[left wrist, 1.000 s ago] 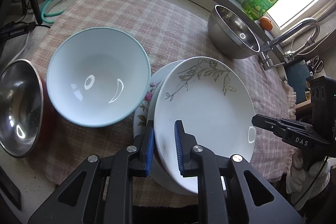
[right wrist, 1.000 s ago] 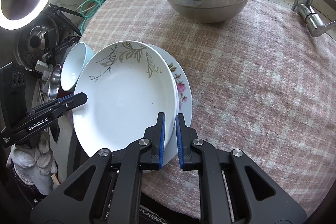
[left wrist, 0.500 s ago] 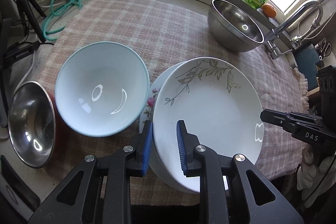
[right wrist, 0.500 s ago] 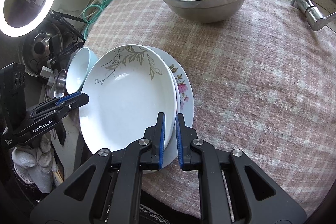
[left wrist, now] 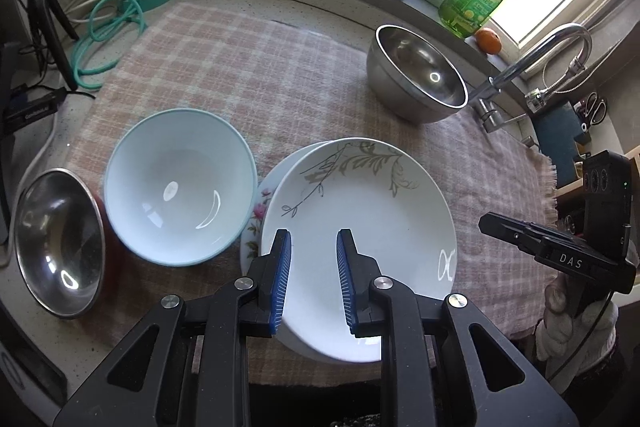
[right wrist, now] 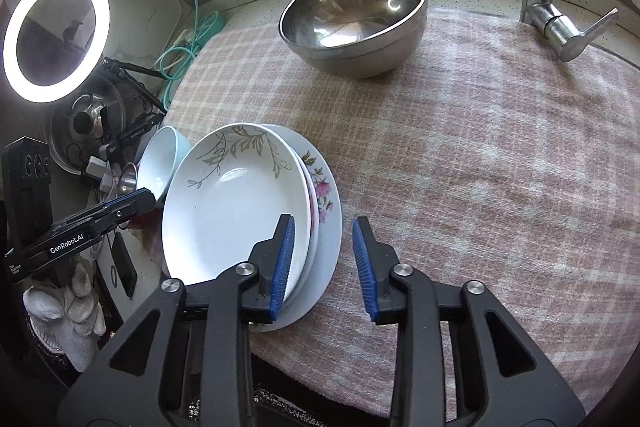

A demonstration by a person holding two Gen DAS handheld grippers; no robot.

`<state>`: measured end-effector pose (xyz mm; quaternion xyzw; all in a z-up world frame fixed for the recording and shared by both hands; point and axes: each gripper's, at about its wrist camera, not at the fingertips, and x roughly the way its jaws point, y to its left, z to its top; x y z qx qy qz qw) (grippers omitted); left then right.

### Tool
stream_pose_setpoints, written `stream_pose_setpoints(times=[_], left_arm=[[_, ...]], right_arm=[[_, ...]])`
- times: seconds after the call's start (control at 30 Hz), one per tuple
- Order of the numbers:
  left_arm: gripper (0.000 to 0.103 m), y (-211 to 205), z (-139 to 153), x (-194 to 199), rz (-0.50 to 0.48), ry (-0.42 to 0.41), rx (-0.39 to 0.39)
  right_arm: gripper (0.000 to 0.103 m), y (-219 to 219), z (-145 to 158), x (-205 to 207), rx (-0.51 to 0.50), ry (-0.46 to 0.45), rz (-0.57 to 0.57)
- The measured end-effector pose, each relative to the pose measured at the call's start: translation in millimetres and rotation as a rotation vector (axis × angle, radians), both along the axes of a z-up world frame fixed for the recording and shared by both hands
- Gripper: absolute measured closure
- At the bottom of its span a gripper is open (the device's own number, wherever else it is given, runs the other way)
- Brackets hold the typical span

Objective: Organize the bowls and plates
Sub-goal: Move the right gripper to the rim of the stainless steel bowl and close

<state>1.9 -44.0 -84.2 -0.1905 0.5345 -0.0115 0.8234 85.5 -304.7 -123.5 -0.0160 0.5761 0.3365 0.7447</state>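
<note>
Stacking plates | white leaf-pattern plate [left wrist: 360,211] lies on the floral plate [right wrist: 326,195], near edge of checked cloth [right wrist: 480,155] | your left gripper [left wrist: 310,275] and right gripper [right wrist: 322,259] released, jaws apart | pale blue bowl [left wrist: 180,187] left, beside stack.

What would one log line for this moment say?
left hand-held gripper: open | right hand-held gripper: open | leaf-pattern plate: stacked on floral plate | both released

The left hand-held gripper [left wrist: 313,277] and right hand-held gripper [right wrist: 325,265] both hover with jaws parted.
</note>
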Motion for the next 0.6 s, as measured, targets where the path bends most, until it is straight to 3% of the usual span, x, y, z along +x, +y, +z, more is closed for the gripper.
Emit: stream_pose_setpoints(times=[0.2, 0.27, 0.33, 0.6], left_arm=[[0.079, -0.8, 10.1, 20.1, -0.013, -0.033, -0.033], [0.074, 0.7, 10.9, 30.5, -0.025, -0.033, -0.07], [0.068, 1.1, 12.4, 41.0, -0.032, -0.036, -0.086], [0.068, -0.9, 24.0, 87.9, -0.043, -0.081, -0.09]], right_arm=[[0.039, -13.0, 20.2, 16.4, 0.043, -0.037, -0.064], [0.035, -18.6, 24.2, 25.4, 0.064, -0.026, -0.085], [0.035, -24.5, 27.0, 34.6, 0.074, -0.021, -0.113], [0.034, -28.1, 31.3, 75.8, 0.062, -0.065, -0.172]])
